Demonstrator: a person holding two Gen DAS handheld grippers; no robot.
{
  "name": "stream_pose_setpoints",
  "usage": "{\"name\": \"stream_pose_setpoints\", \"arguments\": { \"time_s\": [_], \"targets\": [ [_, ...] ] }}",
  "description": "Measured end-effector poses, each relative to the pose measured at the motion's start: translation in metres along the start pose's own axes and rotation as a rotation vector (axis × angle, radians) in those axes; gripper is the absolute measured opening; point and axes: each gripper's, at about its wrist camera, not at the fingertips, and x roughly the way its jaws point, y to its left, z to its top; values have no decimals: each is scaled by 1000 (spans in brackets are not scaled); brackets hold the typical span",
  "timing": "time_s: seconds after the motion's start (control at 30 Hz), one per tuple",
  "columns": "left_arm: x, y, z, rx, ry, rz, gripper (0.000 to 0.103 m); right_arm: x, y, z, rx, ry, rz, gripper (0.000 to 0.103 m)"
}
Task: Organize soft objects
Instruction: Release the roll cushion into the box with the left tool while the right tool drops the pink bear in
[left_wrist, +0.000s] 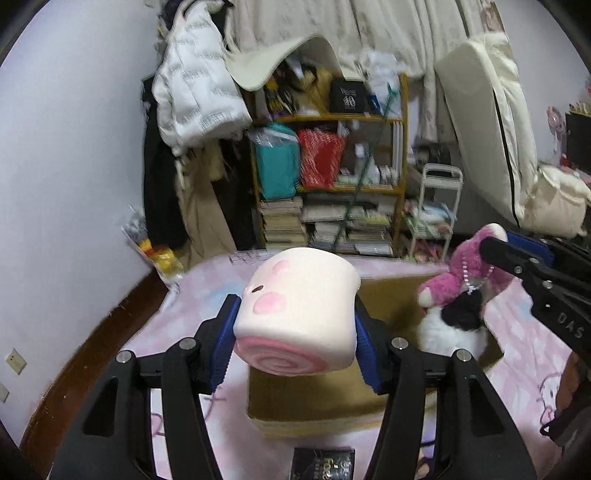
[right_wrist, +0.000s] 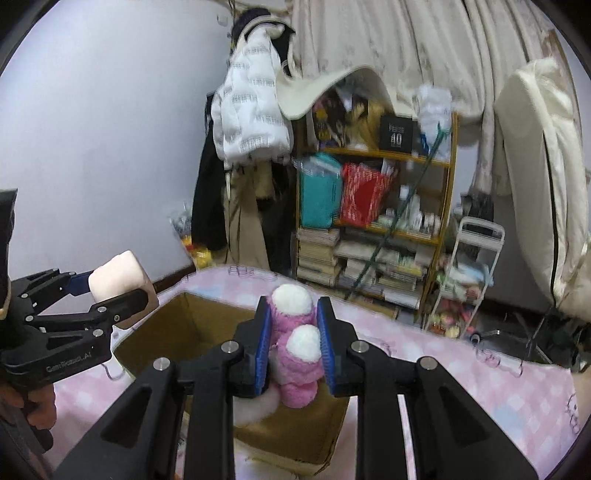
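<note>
Carry-to-box step in hand. Left tool (left_wrist: 295, 332) pinches the swirl-roll squishy (left_wrist: 295, 314) above the cardboard box (left_wrist: 317, 406). Right tool (right_wrist: 293, 343) pinches the pink plush toy (right_wrist: 295, 354) over the same box. Next move, in my judgement: lower each, then spread the pads inside the box.

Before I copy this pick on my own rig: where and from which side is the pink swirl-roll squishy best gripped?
Grip the swirl-roll squishy across its two smooth side walls, mid-body, as the left gripper does, coming from the swirl end. Those sides look broad and roughly parallel, so the blue pads sit flat against them.
</note>
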Motion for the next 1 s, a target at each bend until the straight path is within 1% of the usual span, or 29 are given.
{"name": "stream_pose_setpoints", "arguments": {
  "time_s": [0.13,0.17,0.23,0.27,0.3,0.37,0.43,0.53,0.6,0.63,0.67,0.73,0.8,0.83,0.87,1.0],
  "targets": [
    [12,-3,-10,16,37,3,59,12,-2,-16,7,45,0,27],
    [13,-3,-11,18,43,3,60,15,-3,-20,13,59,0,30],
    [14,-4,-13,19,54,14,61,17,-3,-24,23,76,3,32],
    [13,-4,-13,19,53,19,63,18,-4,-26,31,85,9,36],
    [10,-3,-13,20,49,23,66,18,-4,-27,35,93,17,37],
    [5,-2,-13,17,42,30,80,17,-5,-28,43,105,25,39],
    [-2,1,-12,9,38,43,87,15,-5,-26,47,112,34,43],
    [-15,5,-12,-4,27,58,89,9,-4,-26,49,122,40,46],
    [-25,8,-13,-7,26,65,90,-1,-3,-23,63,107,46,56],
    [-29,9,-13,-4,25,68,91,-4,-3,-22,65,99,42,69],
    [-35,10,-14,1,22,75,91,-10,-2,-21,67,85,31,78],
    [-44,11,-14,6,17,87,93,-23,-1,-17,60,60,22,79],
    [-56,15,-17,0,9,93,98,-30,1,-15,49,62,20,85],
    [-59,17,-18,-8,7,95,100,-33,1,-14,46,63,23,92],
    [-64,19,-20,-19,7,100,100,-37,2,-14,47,63,28,96],
    [-80,31,-24,-56,22,111,101,-55,1,-17,75,51,25,98]
  ]
}}
